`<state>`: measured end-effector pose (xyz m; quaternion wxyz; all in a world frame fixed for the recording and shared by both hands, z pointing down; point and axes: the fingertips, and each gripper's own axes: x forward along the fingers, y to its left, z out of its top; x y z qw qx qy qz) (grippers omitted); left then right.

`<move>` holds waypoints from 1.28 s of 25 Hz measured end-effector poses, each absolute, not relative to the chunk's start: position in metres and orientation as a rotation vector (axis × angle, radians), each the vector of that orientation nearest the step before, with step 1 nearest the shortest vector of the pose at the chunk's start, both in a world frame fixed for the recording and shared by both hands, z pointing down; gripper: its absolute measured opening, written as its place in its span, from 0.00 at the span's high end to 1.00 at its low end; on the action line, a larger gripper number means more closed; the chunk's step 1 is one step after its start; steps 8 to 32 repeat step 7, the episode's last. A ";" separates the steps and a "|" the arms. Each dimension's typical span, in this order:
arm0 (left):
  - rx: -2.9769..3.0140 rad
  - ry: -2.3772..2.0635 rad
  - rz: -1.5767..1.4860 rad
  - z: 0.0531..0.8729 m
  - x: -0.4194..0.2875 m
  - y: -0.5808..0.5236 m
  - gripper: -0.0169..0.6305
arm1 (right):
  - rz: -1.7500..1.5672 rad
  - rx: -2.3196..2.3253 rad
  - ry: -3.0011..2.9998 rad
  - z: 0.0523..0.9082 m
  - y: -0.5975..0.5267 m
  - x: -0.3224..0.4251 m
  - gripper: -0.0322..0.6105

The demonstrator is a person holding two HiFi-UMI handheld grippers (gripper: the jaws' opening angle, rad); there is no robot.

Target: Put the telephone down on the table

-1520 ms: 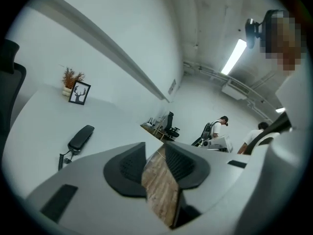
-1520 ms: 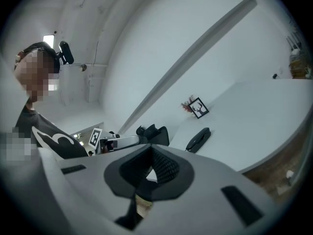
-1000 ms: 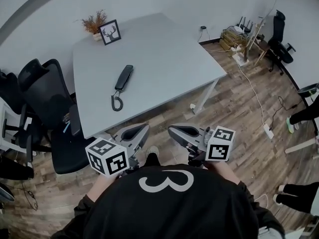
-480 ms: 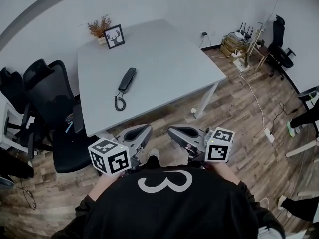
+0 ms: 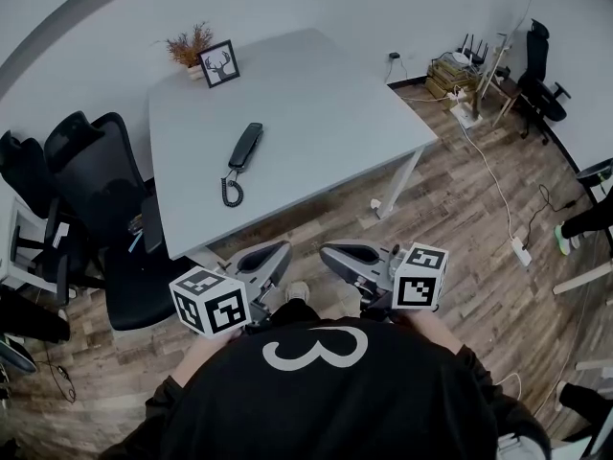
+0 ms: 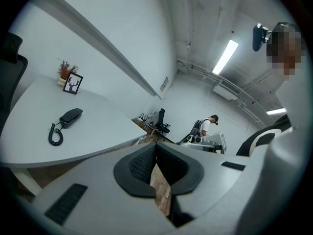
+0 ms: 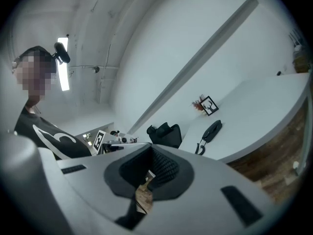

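Note:
A black telephone handset [image 5: 244, 146] with a coiled cord [image 5: 230, 192] lies flat on the grey table [image 5: 316, 113], left of the middle; it also shows as the handset [image 6: 71, 116] in the left gripper view and the handset [image 7: 212, 130] in the right one. My left gripper [image 5: 273, 254] and right gripper [image 5: 330, 254] hang close to my body, below the table's near edge and well apart from the phone. Both have their jaws pressed together with nothing between them.
A framed deer picture [image 5: 219, 63] and a dried plant [image 5: 189, 44] stand at the table's far left corner. Black office chairs [image 5: 91, 175] crowd the left side. Cables [image 5: 493, 185] and a power strip [image 5: 521, 250] lie on the wooden floor to the right.
The view has shifted slightly between frames; the grippers and the telephone keep their places relative to each other.

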<state>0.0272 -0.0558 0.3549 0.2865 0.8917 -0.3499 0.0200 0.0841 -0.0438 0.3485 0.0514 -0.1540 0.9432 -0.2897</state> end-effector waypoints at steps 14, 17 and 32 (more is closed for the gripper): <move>2.375 -0.905 0.051 0.358 0.035 -0.053 0.95 | -0.888 -0.498 2.874 0.352 -0.034 0.090 0.94; 2.375 -0.905 0.051 0.358 0.035 -0.053 0.95 | -0.888 -0.498 2.874 0.352 -0.034 0.090 0.94; 2.375 -0.905 0.051 0.358 0.035 -0.053 0.95 | -0.888 -0.498 2.874 0.352 -0.034 0.090 0.94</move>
